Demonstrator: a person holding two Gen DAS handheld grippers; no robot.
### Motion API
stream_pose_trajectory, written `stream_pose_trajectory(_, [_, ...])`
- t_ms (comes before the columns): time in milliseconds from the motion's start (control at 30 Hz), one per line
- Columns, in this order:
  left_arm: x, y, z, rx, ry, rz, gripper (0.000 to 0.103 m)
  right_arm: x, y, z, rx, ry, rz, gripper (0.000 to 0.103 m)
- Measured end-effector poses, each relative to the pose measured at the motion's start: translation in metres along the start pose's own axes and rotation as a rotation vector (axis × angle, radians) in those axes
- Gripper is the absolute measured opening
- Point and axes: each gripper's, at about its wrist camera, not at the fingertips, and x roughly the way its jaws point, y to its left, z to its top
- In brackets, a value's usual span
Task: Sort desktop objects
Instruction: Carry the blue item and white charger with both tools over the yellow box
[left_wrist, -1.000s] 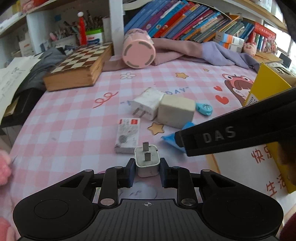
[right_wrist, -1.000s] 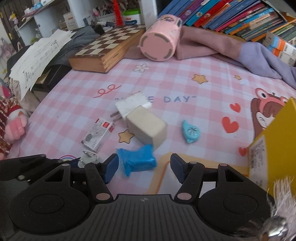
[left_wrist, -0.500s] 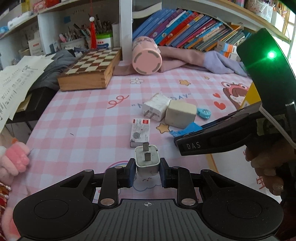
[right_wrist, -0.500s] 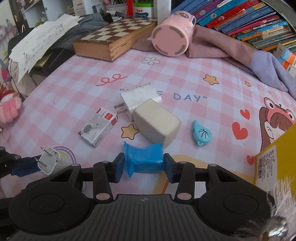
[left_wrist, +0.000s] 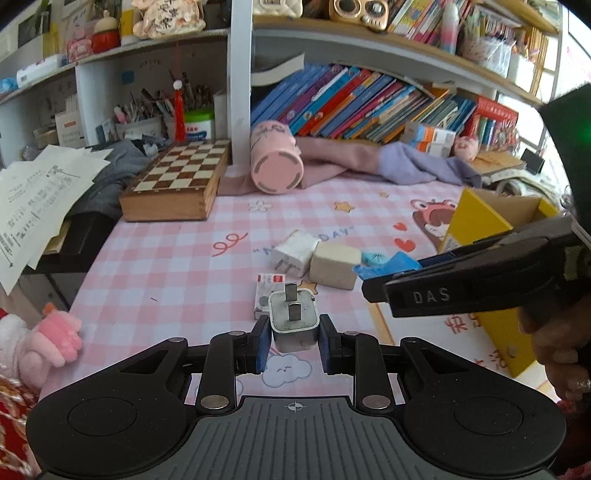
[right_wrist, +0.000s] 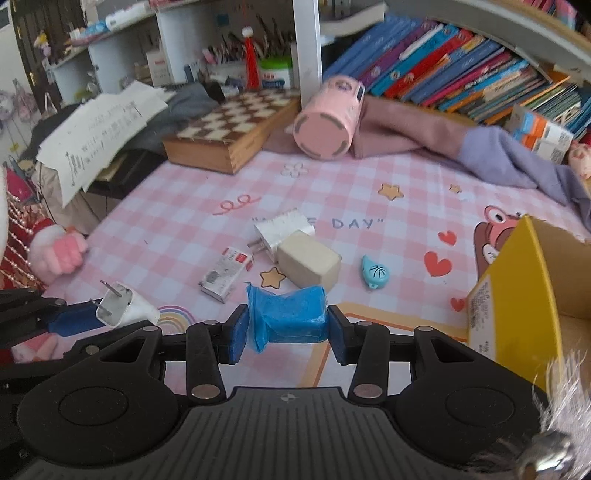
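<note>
Two hand-held grippers, each clamping: plug (left_wrist: 294, 320), blue packet (right_wrist: 289, 319).

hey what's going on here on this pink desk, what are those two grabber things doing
A person is sorting desk clutter with a handheld claw in each hand. The left claw is clamped on a small white plug adapter, prongs up. The right claw grips a blue-wrapped block, held above the pink checked mat. A yellow cardboard box stands open on the right. Another white charger, a beige block and a small printed box lie on the mat.
</note>
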Motion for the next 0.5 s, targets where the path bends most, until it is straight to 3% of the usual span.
stream_pose_trajectory(500, [-0.07,-0.013,-0.03,0.023,-0.069,-0.061,0.025,-0.069,0.022,-0.052,0.036,-0.044,-0.025,0.041])
